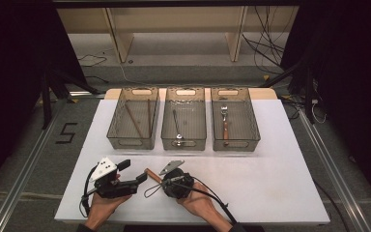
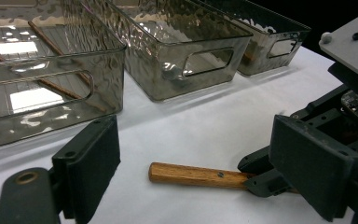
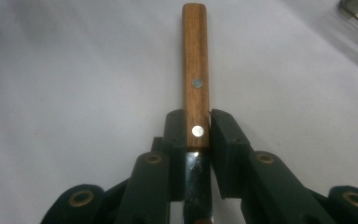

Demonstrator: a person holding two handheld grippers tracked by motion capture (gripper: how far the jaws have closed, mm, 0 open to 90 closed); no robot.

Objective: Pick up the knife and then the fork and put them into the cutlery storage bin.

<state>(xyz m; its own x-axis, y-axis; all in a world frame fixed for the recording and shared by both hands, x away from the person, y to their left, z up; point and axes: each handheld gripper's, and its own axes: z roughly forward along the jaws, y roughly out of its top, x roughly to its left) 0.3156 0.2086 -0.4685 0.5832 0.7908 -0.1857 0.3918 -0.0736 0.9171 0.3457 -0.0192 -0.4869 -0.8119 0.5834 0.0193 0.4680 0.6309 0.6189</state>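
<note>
Right gripper [image 3: 197,133] clamped on wooden-handled utensil [image 3: 195,65] lying on worktop [image 1: 270,183]; left gripper [image 2: 191,154], just beside utensil, stands wide open, empty.

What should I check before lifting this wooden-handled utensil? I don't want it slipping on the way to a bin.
1. Right gripper closed on the wooden-handled utensil: ok, pads sit against both sides of the handle near its lower rivet.
2. Grip centred: not ok, most of the handle sticks out past the jaws.
3. Utensil type: cannot tell, the metal end is hidden under the gripper.
4. Left gripper clear: ok, open, utensil handle lies between its jaws untouched.
5. Bins: chopstick bin, spoon bin and fork bin stand open-topped.
6. Path to the bins: ok, bare table.
</note>
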